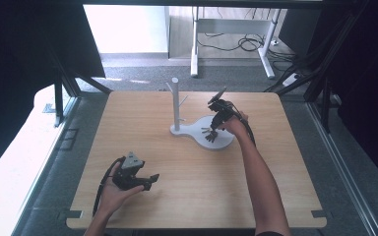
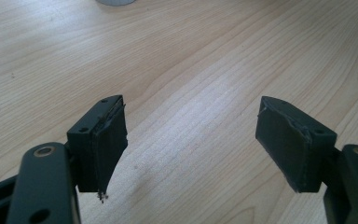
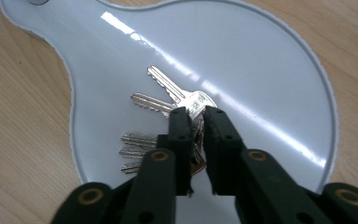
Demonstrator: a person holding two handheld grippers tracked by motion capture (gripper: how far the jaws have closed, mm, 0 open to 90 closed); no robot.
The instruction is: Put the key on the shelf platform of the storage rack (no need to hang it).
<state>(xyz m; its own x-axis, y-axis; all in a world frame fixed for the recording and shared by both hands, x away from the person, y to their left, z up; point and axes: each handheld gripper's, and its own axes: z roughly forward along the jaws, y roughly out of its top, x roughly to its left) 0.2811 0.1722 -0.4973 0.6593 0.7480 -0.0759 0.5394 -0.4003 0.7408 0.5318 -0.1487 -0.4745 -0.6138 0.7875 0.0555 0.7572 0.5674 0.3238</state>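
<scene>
Wooden table (image 1: 187, 172): white dish (image 3: 270, 60) near its far edge holds a bunch of keys (image 3: 168, 121). Your right gripper (image 3: 196, 122) pinches the keys; your left gripper (image 2: 191, 140) rests spread wide near the front-left corner.

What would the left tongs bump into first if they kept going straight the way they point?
Probably nothing soon. The left tongs are open over the bare wooden table. Far ahead, a bit of the white stand base peeks in at the top of the left gripper view, slightly off to one side, so they might slide past it.
</scene>
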